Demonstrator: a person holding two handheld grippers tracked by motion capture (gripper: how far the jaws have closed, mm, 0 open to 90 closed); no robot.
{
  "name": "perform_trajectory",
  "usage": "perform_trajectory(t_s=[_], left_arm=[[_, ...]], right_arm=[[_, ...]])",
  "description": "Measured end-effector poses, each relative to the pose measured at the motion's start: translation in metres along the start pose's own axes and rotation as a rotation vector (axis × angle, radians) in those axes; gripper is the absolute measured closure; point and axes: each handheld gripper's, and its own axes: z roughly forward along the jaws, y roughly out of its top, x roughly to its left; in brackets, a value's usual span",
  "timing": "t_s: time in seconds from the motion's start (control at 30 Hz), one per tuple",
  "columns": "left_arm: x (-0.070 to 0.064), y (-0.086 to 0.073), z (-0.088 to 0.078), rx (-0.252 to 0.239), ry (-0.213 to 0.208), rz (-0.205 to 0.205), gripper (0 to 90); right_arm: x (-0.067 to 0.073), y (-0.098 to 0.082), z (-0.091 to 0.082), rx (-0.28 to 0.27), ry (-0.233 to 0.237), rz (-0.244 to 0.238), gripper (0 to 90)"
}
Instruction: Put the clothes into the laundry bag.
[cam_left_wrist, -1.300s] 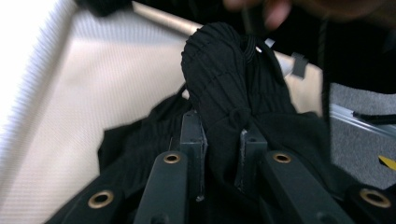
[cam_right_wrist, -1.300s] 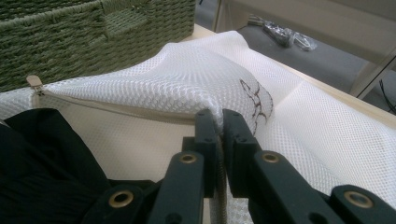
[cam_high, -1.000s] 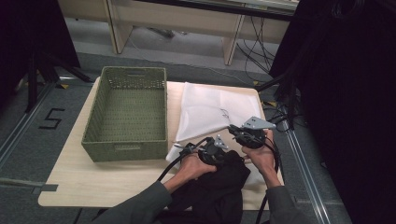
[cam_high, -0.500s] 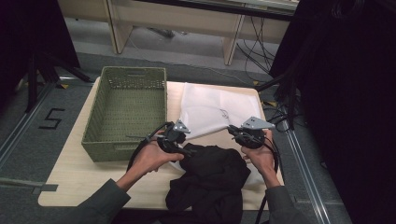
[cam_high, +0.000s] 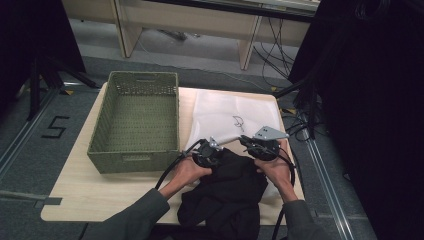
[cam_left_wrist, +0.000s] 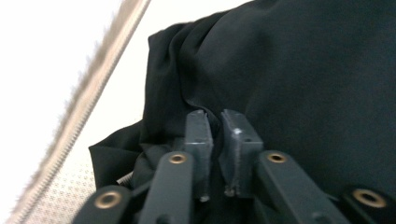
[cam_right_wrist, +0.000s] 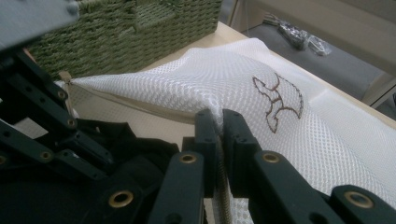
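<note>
A black garment (cam_high: 225, 195) lies bunched at the table's front edge, its top reaching the mouth of a white mesh bag (cam_high: 225, 112) with a small emblem. My left gripper (cam_high: 207, 152) sits on the garment's upper left. Its jaws have just been closing, and in the left gripper view the gripper (cam_left_wrist: 215, 116) pinches a fold of the black garment (cam_left_wrist: 303, 70). My right gripper (cam_high: 255, 145) is shut on the mesh bag's edge. The right gripper view shows that gripper (cam_right_wrist: 216, 114) lifting the mesh bag (cam_right_wrist: 261, 84) open, with the garment (cam_right_wrist: 140, 154) below.
A green woven basket (cam_high: 132, 160) stands empty on the left half of the wooden table (cam_high: 100, 192), close beside the left hand. Cables trail from both grippers over the front edge. A dark curtain and cables border the right side.
The left gripper swung left toward the basket with jaws apart, then came back right onto the garment and closed on a fold. The right gripper has kept its hold on the bag.
</note>
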Motion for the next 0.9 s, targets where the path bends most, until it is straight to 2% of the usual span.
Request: perform_trajectory(t_s=[0.03, 0.07, 0.13, 0.17, 0.23, 0.27, 0.33, 0.43, 0.5, 0.53, 0.6, 0.63, 0.67, 0.73, 0.77, 0.83, 0.9], left_arm=[[-0.002, 0.002, -0.009, -0.016, 0.017, 0.013, 75.6], [-0.002, 0.003, -0.015, -0.031, 0.015, 0.017, 68.6], [-0.001, 0.007, -0.032, -0.072, 0.018, 0.002, 58.9], [0.001, 0.010, -0.041, -0.096, 0.021, 0.006, 56.5], [0.006, 0.017, -0.054, -0.142, 0.056, 0.009, 52.6], [0.010, 0.021, -0.058, -0.159, 0.059, 0.013, 52.8], [0.016, 0.027, -0.058, -0.162, 0.068, 0.012, 53.0], [0.020, 0.033, -0.046, -0.149, 0.056, 0.021, 51.5], [0.020, 0.038, -0.034, -0.136, 0.097, 0.064, 47.3], [0.021, 0.040, -0.026, -0.146, 0.122, 0.105, 46.6], [0.024, 0.044, -0.016, -0.134, 0.125, 0.135, 50.9], [0.026, 0.045, -0.011, -0.130, 0.110, 0.131, 56.2], [0.028, 0.045, -0.007, -0.121, 0.090, 0.125, 64.5], [0.029, 0.046, -0.006, -0.111, 0.108, 0.150, 80.2], [0.029, 0.048, -0.008, -0.094, 0.108, 0.166, 83.1], [0.030, 0.050, -0.013, -0.085, 0.108, 0.175, 85.1], [0.032, 0.053, -0.020, -0.085, 0.108, 0.170, 85.6]], right_arm=[[0.000, 0.000, 0.000, -0.003, -0.011, -0.008, 85.6], [0.000, -0.001, 0.000, 0.000, -0.011, -0.010, 85.6], [0.000, -0.001, -0.001, 0.012, 0.007, 0.006, 85.6], [0.000, -0.001, -0.001, 0.013, 0.003, 0.009, 85.6], [0.000, -0.001, -0.001, -0.003, -0.011, 0.002, 85.6], [0.000, 0.000, -0.002, 0.013, 0.005, -0.010, 85.6], [0.001, 0.001, -0.002, 0.006, -0.013, -0.019, 85.6], [0.004, 0.003, -0.002, 0.013, 0.004, -0.003, 85.6], [0.005, 0.003, -0.002, 0.016, 0.007, -0.011, 85.6], [0.005, 0.003, -0.002, 0.012, 0.005, -0.011, 85.6], [0.006, 0.003, -0.002, 0.009, 0.001, -0.015, 85.6], [0.006, 0.002, -0.001, 0.007, 0.009, -0.024, 85.6], [0.006, 0.002, -0.002, 0.007, 0.002, -0.021, 85.6], [0.006, 0.001, -0.001, 0.024, 0.017, -0.026, 85.4], [0.008, 0.000, 0.000, 0.034, 0.017, -0.012, 85.1], [0.008, 0.000, 0.001, 0.030, 0.026, -0.024, 83.4], [0.010, 0.000, -0.003, 0.040, 0.065, -0.016, 73.7]])
